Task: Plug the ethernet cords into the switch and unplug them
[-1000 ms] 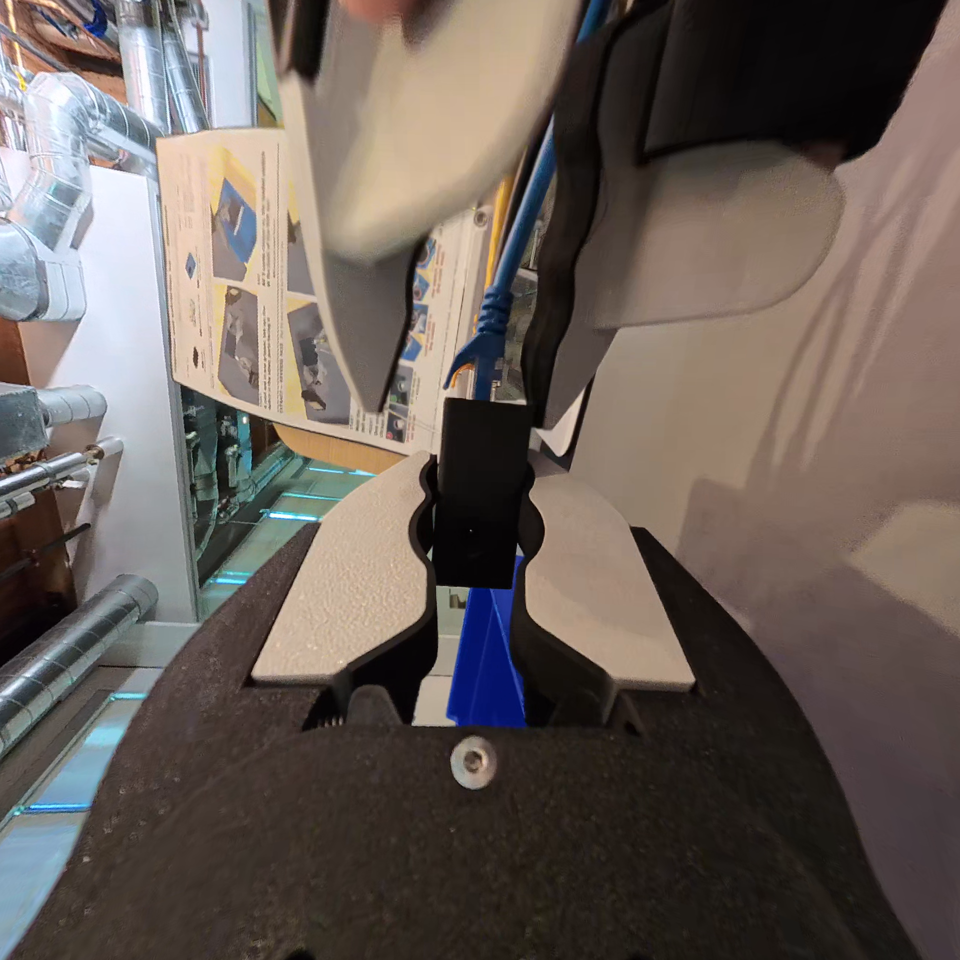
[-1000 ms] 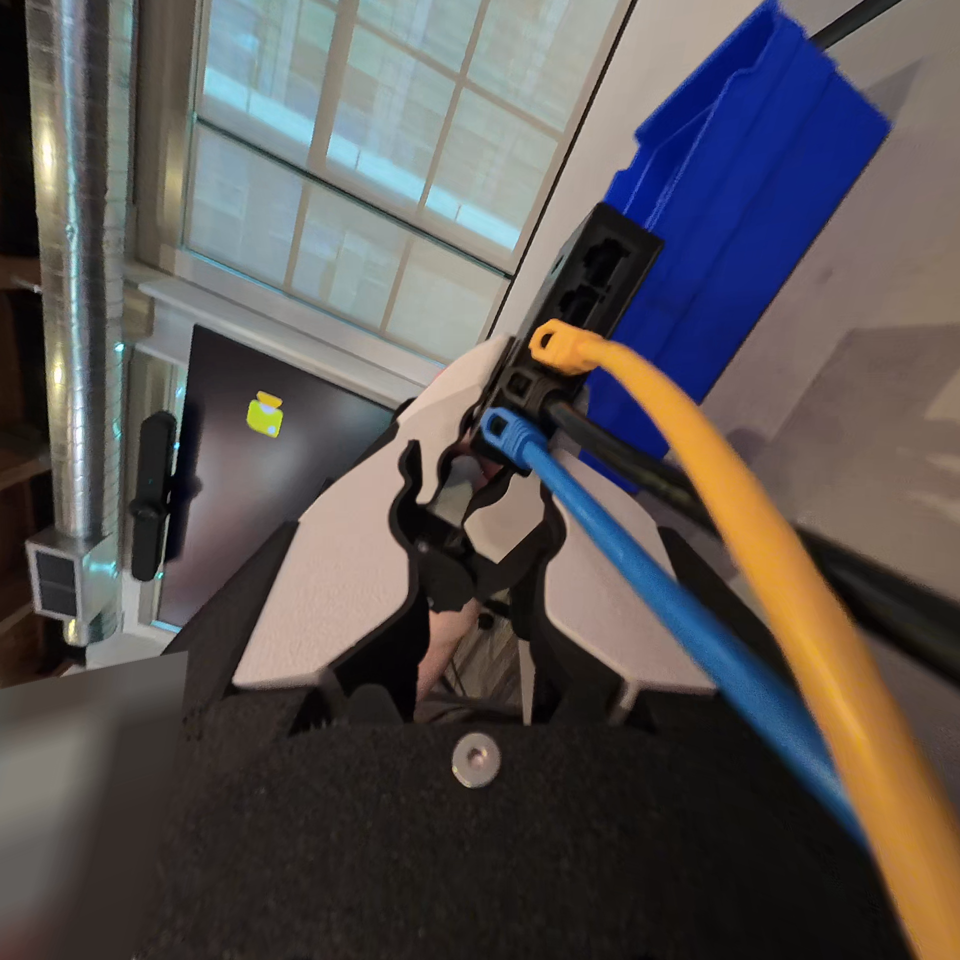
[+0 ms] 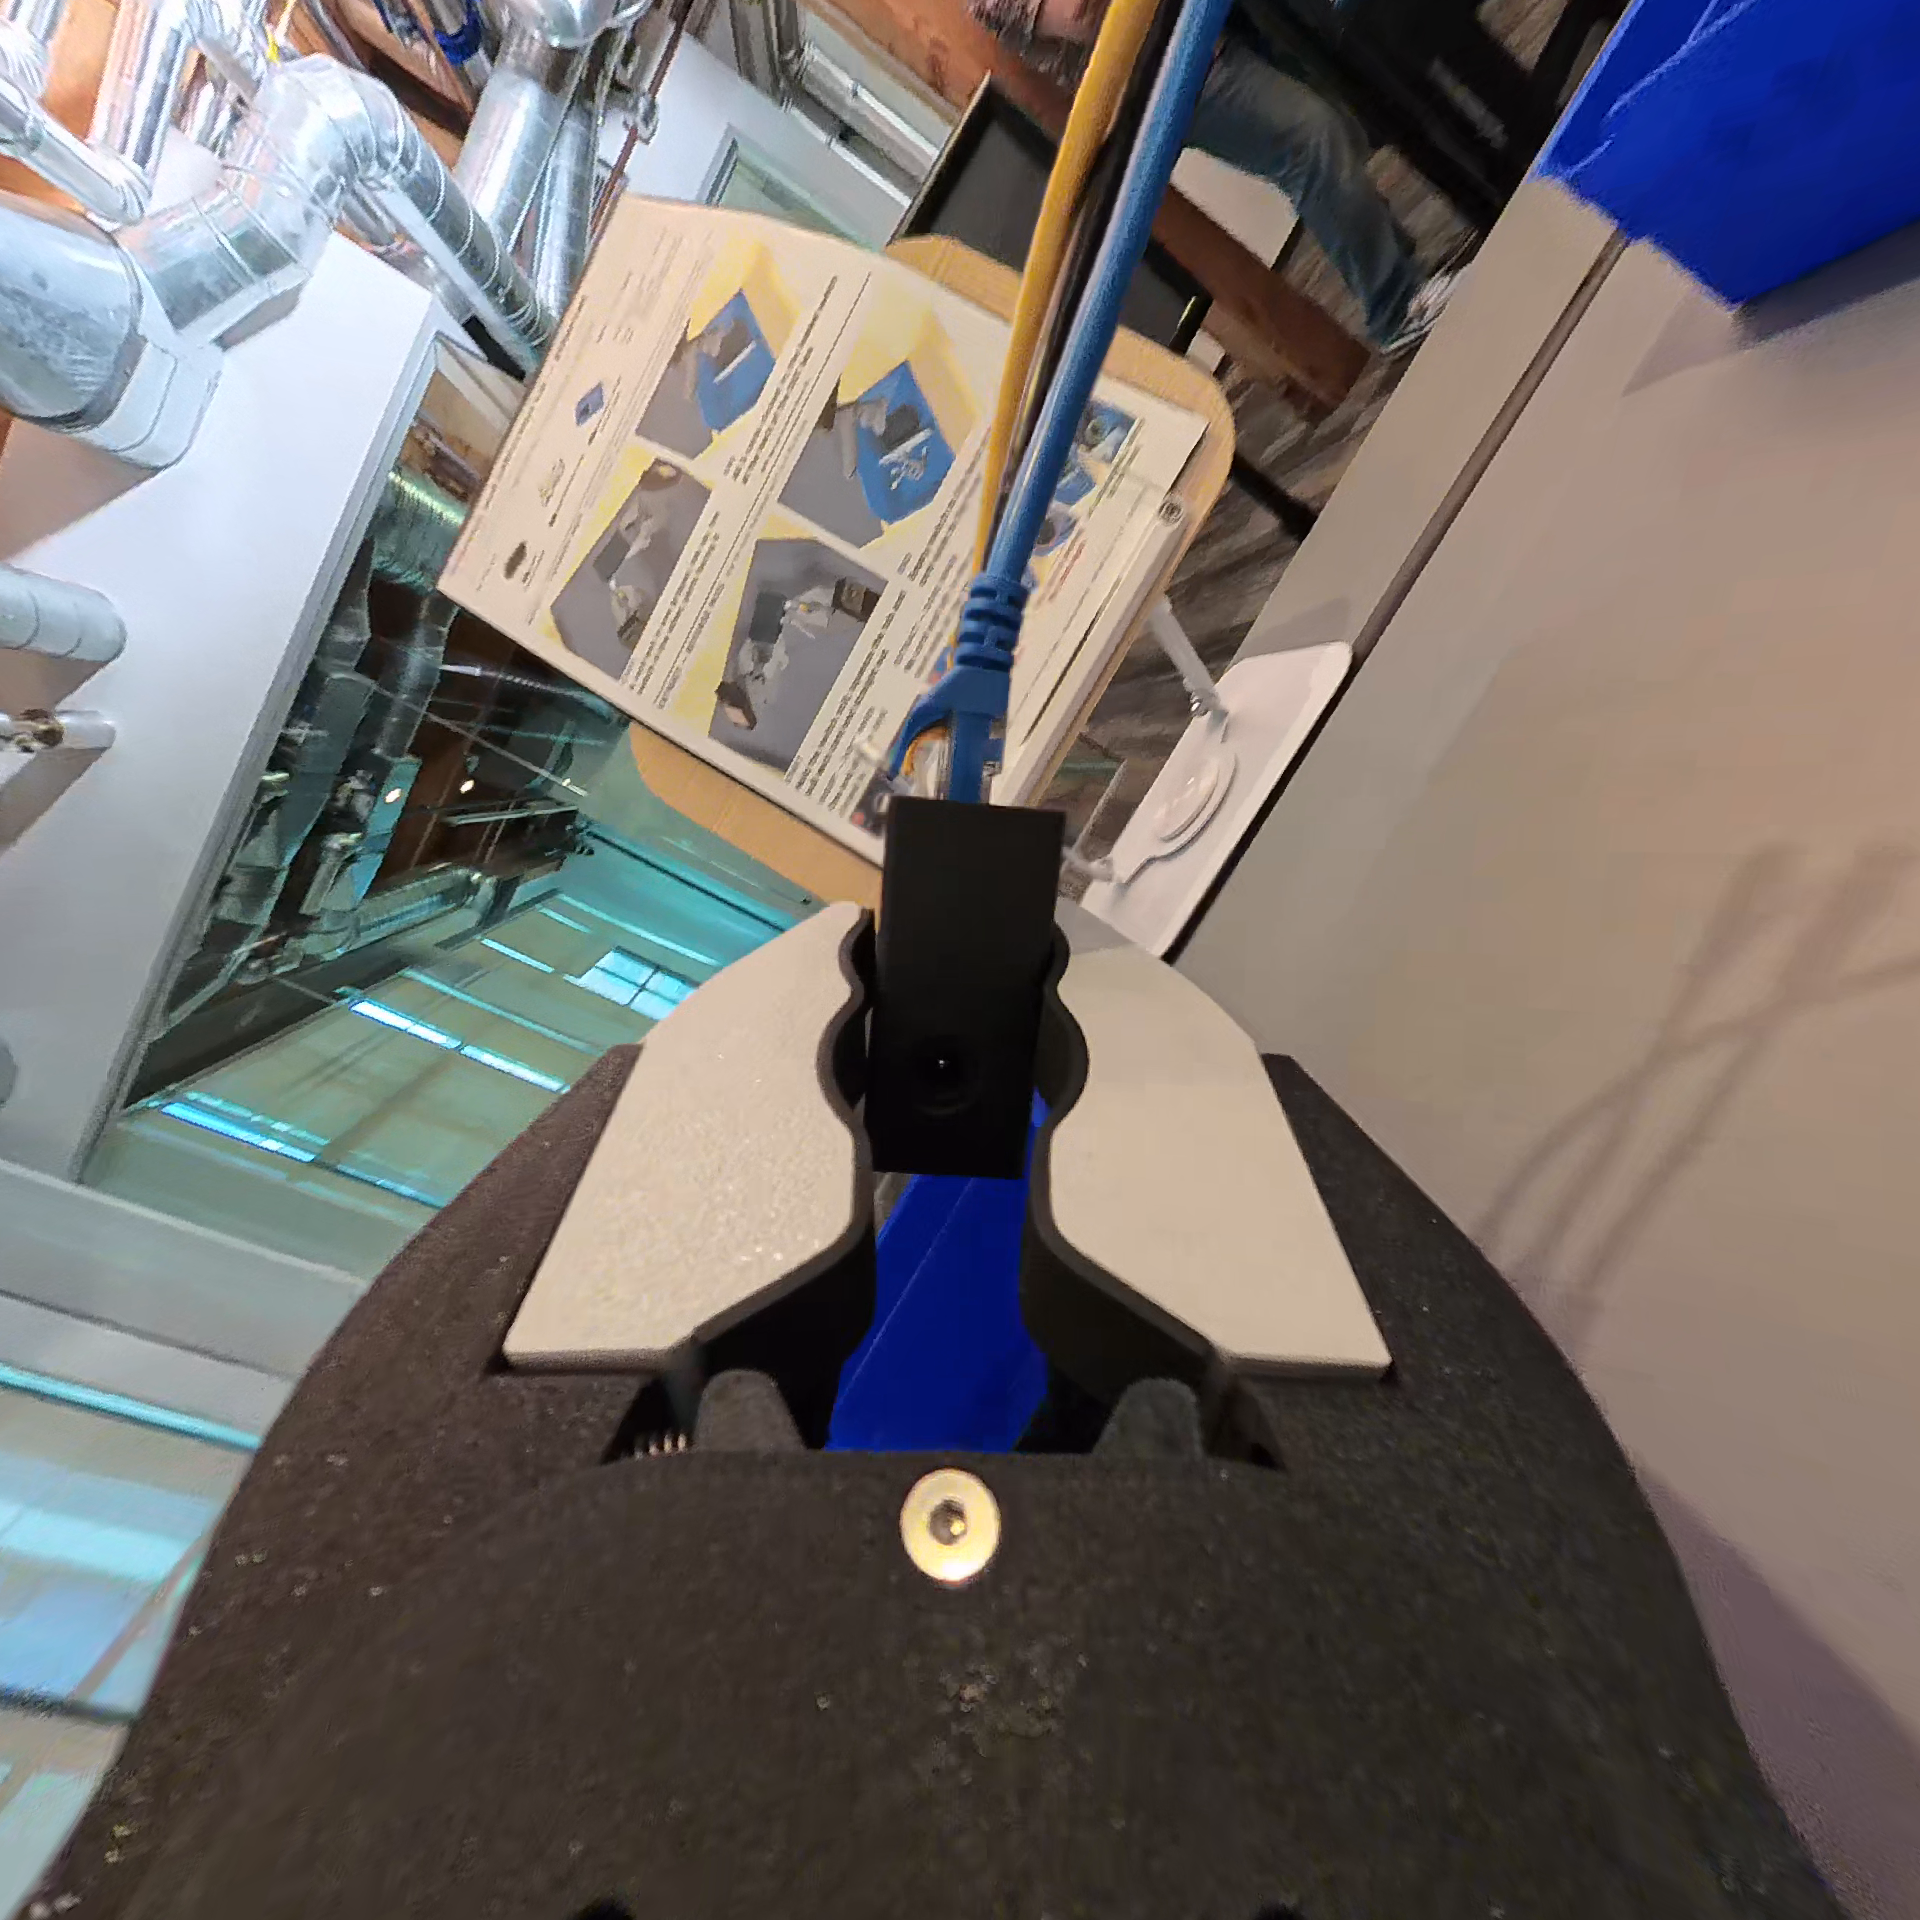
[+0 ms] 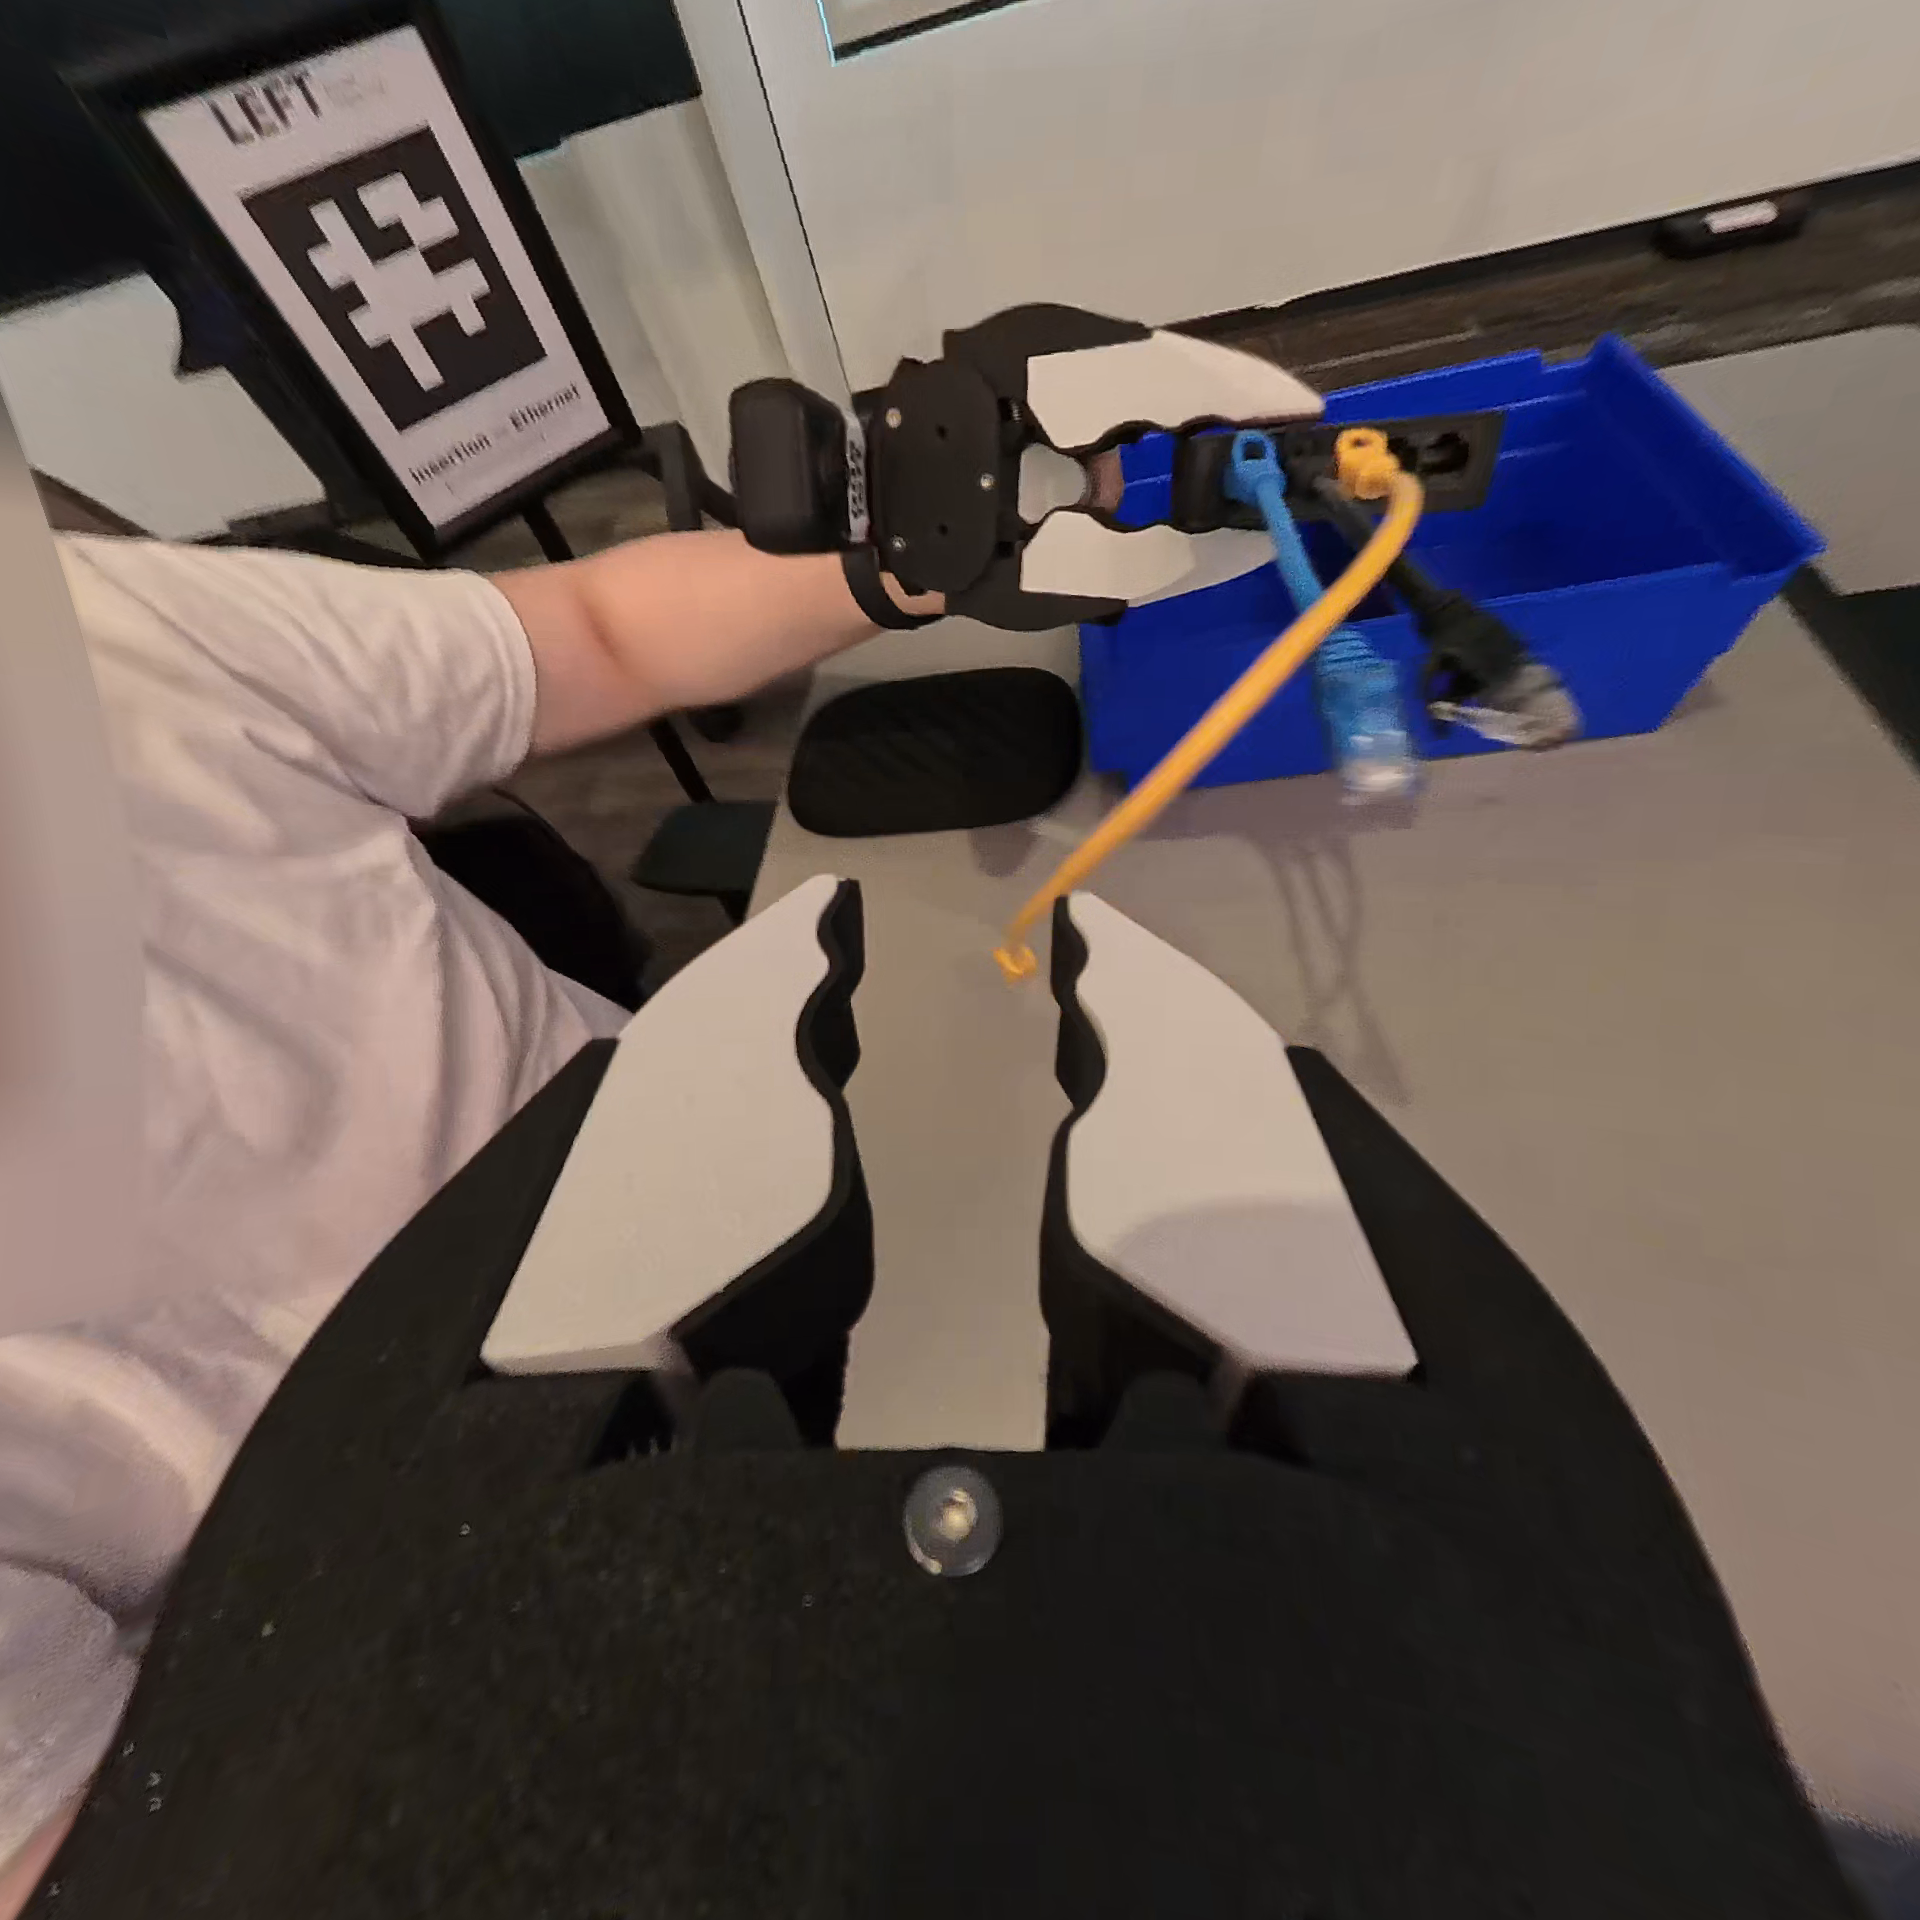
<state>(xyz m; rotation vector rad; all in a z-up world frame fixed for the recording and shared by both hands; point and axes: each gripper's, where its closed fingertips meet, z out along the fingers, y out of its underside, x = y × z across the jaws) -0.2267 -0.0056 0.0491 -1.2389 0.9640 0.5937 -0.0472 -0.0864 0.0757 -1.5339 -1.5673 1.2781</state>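
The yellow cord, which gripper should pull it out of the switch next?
Probably the right gripper: it is open and empty, with the yellow cord dangling near its tips. The left gripper is busy clamping the switch.

Left gripper [image 3: 958, 940] clamped, right gripper [image 4: 956, 920] agape.

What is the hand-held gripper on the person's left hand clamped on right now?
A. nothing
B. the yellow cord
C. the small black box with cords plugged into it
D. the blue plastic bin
C: the left hand-held gripper is closed on one end of the small black switch box, with the blue cord and yellow cord plugged into it.
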